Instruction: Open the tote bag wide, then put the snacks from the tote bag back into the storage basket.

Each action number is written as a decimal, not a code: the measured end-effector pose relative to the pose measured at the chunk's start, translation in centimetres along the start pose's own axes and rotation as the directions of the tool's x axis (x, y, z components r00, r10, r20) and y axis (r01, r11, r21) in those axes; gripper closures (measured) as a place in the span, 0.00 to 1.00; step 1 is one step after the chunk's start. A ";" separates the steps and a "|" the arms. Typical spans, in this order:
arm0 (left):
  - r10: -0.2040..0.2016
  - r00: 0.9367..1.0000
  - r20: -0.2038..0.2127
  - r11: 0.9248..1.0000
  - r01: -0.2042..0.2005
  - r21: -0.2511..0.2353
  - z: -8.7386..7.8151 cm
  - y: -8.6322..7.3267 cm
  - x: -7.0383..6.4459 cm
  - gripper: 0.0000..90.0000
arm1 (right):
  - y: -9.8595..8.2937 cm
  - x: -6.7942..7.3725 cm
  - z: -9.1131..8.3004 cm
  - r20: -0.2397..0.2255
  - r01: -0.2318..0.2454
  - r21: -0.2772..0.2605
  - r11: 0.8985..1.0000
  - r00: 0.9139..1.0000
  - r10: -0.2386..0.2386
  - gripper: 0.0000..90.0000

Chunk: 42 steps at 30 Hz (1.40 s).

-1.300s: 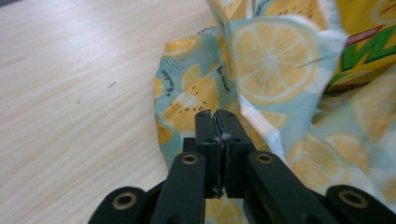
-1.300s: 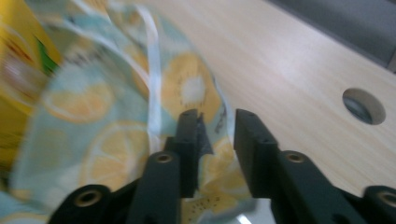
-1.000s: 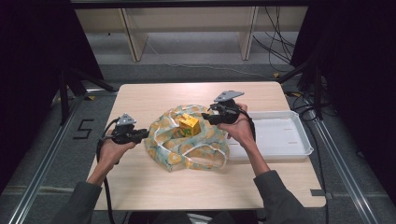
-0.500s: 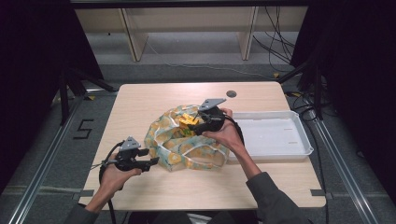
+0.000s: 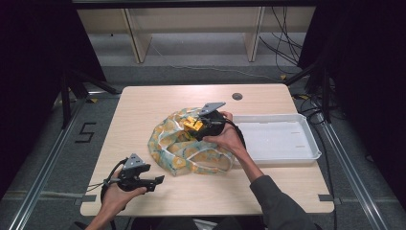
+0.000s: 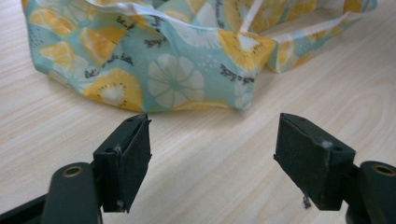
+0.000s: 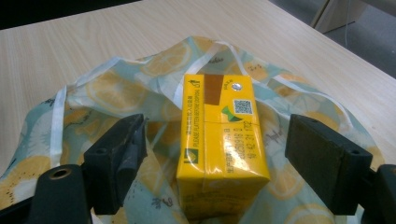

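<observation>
A fabric bag (image 5: 184, 153) printed with lemon slices lies crumpled in the middle of the table. A yellow drink carton (image 5: 193, 124) rests on the bag's upper folds. My right gripper (image 5: 200, 127) is open around it. In the right gripper view the carton (image 7: 222, 140) lies between the two jaws with a gap on each side, on the bag (image 7: 102, 93). My left gripper (image 5: 157, 180) is open near the table's front left edge, apart from the bag. In the left gripper view the bag (image 6: 163, 70) lies just ahead of the left gripper (image 6: 215, 158), which holds nothing.
A white tray (image 5: 306, 143) stands right of the bag, just behind my right forearm. A round cable hole (image 5: 237, 96) sits at the table's back. Bare wood shows at the left and front of the table (image 5: 129, 124).
My left gripper has drawn back from the bag's left side to the table's front left edge. My right gripper has slid left over the bag until its jaws flank the carton.
</observation>
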<state>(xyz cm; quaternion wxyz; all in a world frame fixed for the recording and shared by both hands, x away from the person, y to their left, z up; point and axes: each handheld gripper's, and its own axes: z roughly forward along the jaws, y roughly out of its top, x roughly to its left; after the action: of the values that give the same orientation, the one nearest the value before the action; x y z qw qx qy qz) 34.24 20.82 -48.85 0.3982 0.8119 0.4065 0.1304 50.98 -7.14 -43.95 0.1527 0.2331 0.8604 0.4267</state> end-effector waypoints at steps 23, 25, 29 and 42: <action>0.062 0.998 0.011 0.997 -0.062 0.037 0.9 -1.1 -0.8 0.26 | -0.1 -0.1 2.2 -0.045 0.015 0.037 0.999 0.999 -0.013 0.38; 0.050 0.999 0.012 0.997 -0.051 0.053 0.7 -1.1 -0.8 0.26 | -0.1 0.0 2.4 -0.048 0.019 0.035 0.999 0.999 -0.018 0.38; 0.067 0.998 0.016 0.996 -0.068 0.053 0.7 -1.0 -0.7 0.26 | -0.2 0.0 2.5 -0.041 0.027 0.045 0.999 0.999 -0.025 0.41; 0.057 0.998 0.028 0.997 -0.059 0.056 0.9 -1.2 -0.7 0.26 | -0.3 -0.3 2.4 -0.034 0.050 0.041 0.998 0.998 -0.048 0.56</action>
<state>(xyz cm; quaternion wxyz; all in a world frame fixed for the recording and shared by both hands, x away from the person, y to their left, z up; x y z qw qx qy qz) 33.62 20.18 -50.26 0.3766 0.8359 0.3810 0.1196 52.23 -5.86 -45.54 0.1439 0.2078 0.8770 0.4087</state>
